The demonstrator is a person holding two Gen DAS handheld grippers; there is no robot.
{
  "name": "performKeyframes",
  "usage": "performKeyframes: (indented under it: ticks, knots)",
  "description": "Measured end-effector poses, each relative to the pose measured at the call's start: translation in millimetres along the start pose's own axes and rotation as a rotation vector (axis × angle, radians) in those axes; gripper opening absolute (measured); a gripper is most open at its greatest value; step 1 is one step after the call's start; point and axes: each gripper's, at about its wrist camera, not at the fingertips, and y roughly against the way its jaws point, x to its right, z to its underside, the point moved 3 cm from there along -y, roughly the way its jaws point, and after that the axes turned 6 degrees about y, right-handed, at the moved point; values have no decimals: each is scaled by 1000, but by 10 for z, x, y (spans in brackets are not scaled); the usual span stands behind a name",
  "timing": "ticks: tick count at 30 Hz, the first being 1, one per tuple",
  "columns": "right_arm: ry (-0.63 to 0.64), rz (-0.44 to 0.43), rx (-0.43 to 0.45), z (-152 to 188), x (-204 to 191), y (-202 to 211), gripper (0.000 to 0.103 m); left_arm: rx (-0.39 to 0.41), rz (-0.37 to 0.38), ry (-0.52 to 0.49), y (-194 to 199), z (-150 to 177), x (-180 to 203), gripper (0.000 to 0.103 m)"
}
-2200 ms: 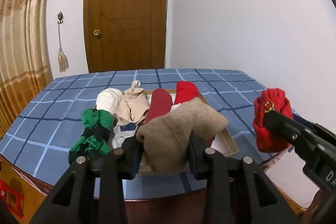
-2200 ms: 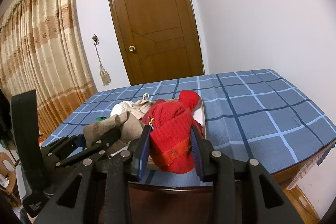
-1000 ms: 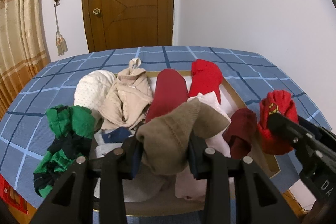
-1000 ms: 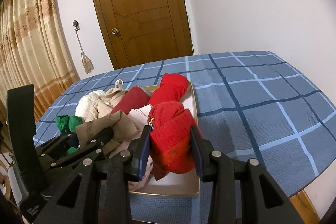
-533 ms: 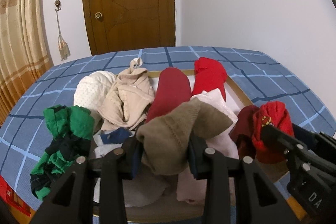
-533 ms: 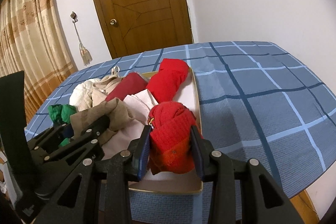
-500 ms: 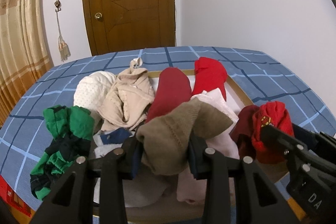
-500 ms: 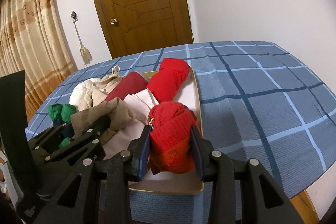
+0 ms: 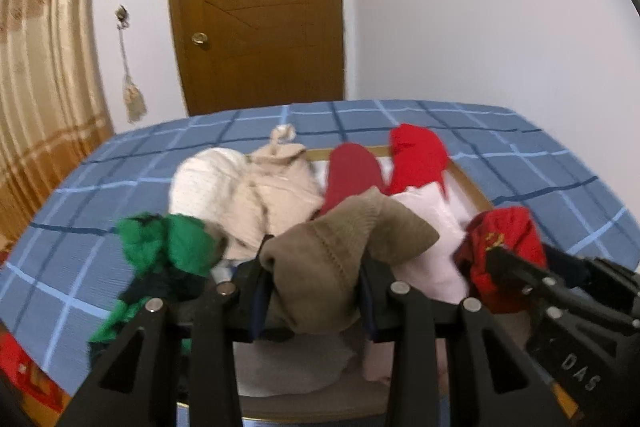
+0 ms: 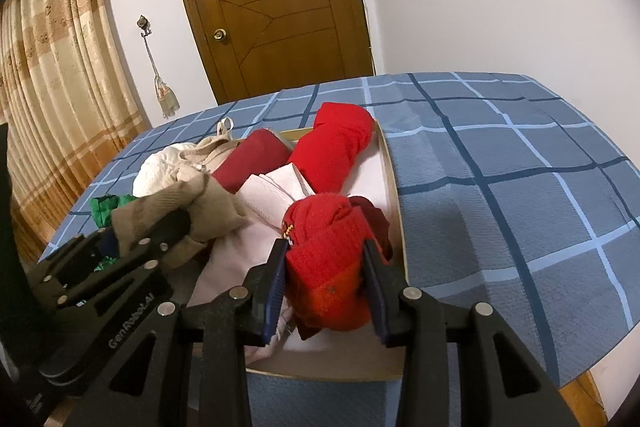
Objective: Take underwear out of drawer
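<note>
— What is on the far left?

— A green and dark striped garment [image 9: 160,255] lies at the left edge of the drawer [image 10: 394,187], partly over the blue checked cloth [image 10: 520,167]. Next to it there is a white dotted piece [image 9: 204,183], then a beige piece [image 9: 276,187] with a small loop on top.

— And the left gripper [image 9: 312,287]?

— Its jaws are clamped on an olive-brown knitted underwear [image 9: 340,259]. This bundle is held above the front part of the drawer, and it bulges out over the pads.

— What comes after, in the middle?

— A dark red roll [image 10: 256,159] and a bright red roll [image 10: 336,147] lie side by side at the back of the drawer. A pale pink piece [image 10: 276,195] is in front of them.

— And on the right?

— The right gripper [image 10: 324,279] has its jaws closed tight on a red knitted underwear [image 10: 328,247] with a small yellow mark. It is over the front right corner of the drawer, just beside the wooden wall. A darker red cloth [image 10: 374,219] is touching it from behind.
</note>
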Motion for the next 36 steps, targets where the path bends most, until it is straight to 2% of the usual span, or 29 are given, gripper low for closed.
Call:
performKeyframes:
  ticks: [4, 7, 9, 12, 14, 18, 23, 25, 29, 36]
  knots:
    - [12, -6, -14, -8, -46, -67, 40, -39, -23, -9, -140, 33, -23, 36]
    - [30, -7, -18, -17, -89, -102, 42, -32, -35, 0, -164, 26, -25, 49]
    - [28, -10, -18, -22, -91, -111, 46, -27, -58, 12, -167, 13, -56, 79]
    - [-4, -22, -19, -20, -58, -118, 53, -15, -90, 28, -164, 7, -126, 99]
    - [-18, -40, -21, -14, -38, -118, 55, -17, -85, 40, -165, 16, -167, 102]
    - [-50, -78, 6, 11, -26, -3, 57, -27, -52, 42, -98, 58, -163, 102]
    - [-115, -111, 114, 56, 19, 330, 58, 4, -59, 25, 151, 102, -149, 102]
    - [-136, -118, 160, 89, 28, 465, 64, 19, -43, 41, 235, 120, -161, 103]
    - [-129, -88, 220, 170, -17, 656, 67, 69, -33, 79, 454, 186, -226, 103]
    - [-122, -78, 248, 315, -58, 895, 67, 119, -31, 100, 782, 314, -296, 103]
